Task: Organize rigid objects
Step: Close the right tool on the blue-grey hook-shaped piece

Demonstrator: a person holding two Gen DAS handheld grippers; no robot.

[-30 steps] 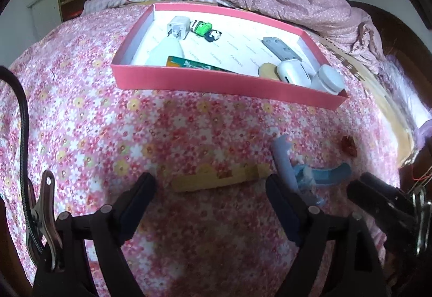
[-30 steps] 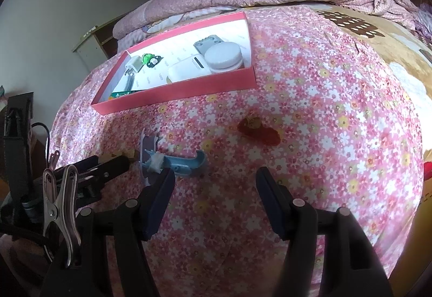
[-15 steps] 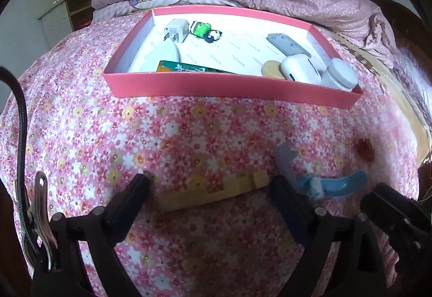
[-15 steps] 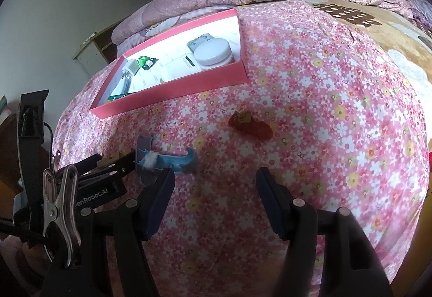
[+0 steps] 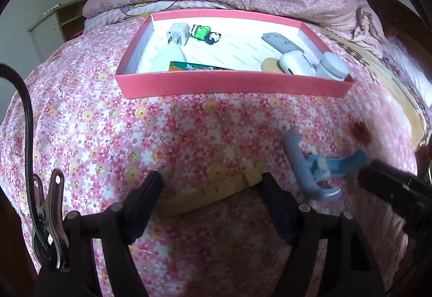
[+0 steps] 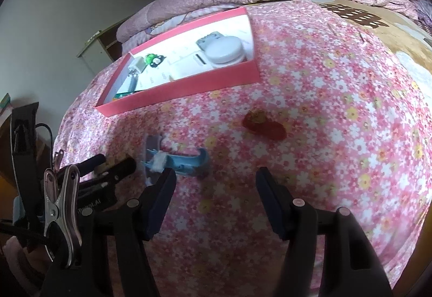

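Fingers of the left gripper had just been closing around the wooden stick on the floral bedspread, not yet pinching; next it needed squeezing, then lifting toward the pink tray. Right gripper hung released, empty, beside the blue clip.

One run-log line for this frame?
left gripper: closing around wooden stick, no grip yet | right gripper: open, empty | blue clip, red piece: outside box

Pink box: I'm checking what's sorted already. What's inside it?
The pink box holds a charger, green toy, grey remote, white case and jar; its front wall hides more.
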